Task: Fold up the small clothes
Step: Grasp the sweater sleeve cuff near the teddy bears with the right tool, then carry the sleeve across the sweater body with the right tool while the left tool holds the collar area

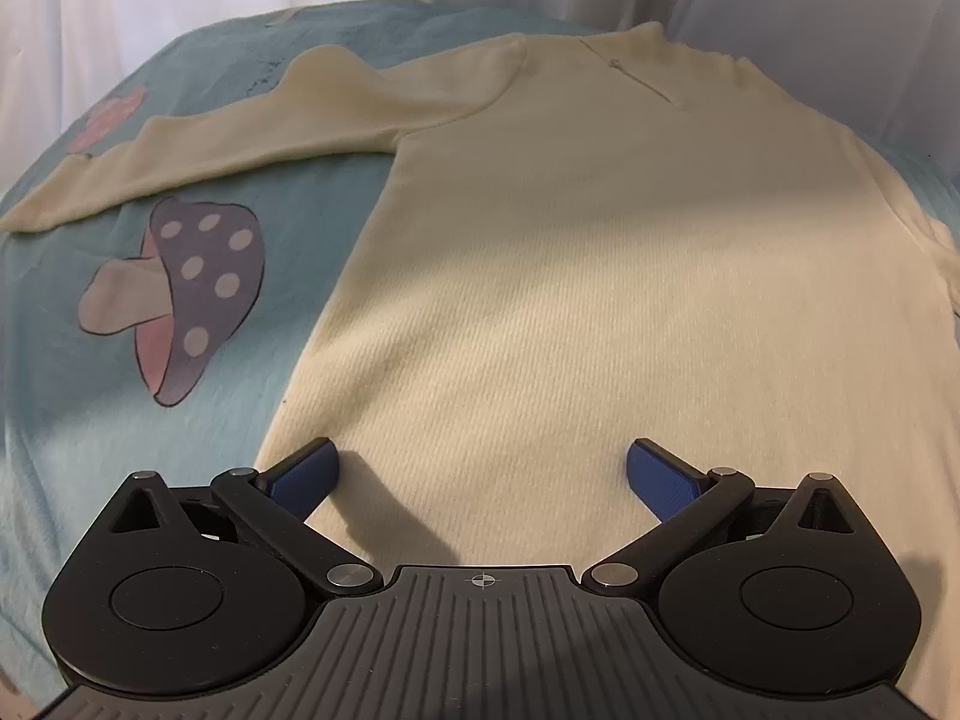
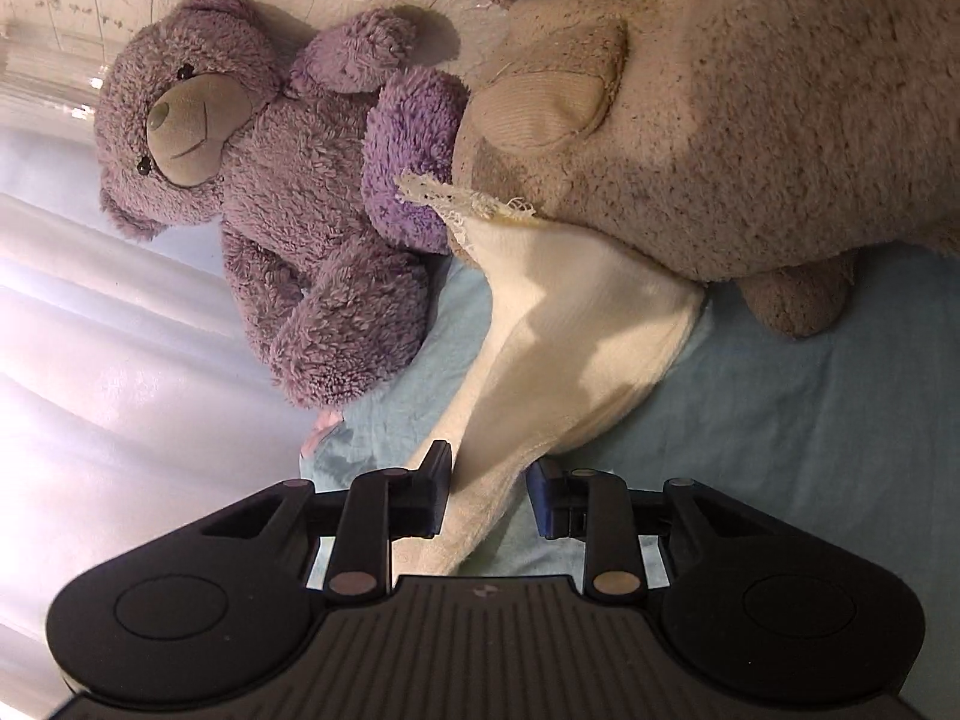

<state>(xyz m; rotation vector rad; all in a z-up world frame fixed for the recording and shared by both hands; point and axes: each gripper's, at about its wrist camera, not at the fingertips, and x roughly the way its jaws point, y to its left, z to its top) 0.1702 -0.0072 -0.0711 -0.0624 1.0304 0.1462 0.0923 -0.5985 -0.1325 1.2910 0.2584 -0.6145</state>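
A cream ribbed knit sweater [image 1: 600, 300] is seen laid flat on the pale blue bedsheet with a mushroom print [image 1: 180, 294], hem near, collar far. Its left sleeve [image 1: 252, 138] is stretched out leftward. The left gripper [image 1: 483, 471] is held over the hem with fingers [image 1: 312, 471] wide apart, nothing between them.

In the right wrist view the right gripper [image 2: 487, 495] is partly closed around the sweater's other sleeve [image 2: 540, 360]; the cloth touches one finger [image 2: 435, 495], a gap shows at the other, so no firm clamp is judged yet.

Step judged: taking the right sleeve for the first inward fold. Next: grip to be completed, sleeve carried across the body.

Room: the sleeve's frayed cuff [image 2: 468, 204] lies against a large beige plush toy [image 2: 720, 120], a purple teddy bear [image 2: 258, 180] just beside it; the left side is open
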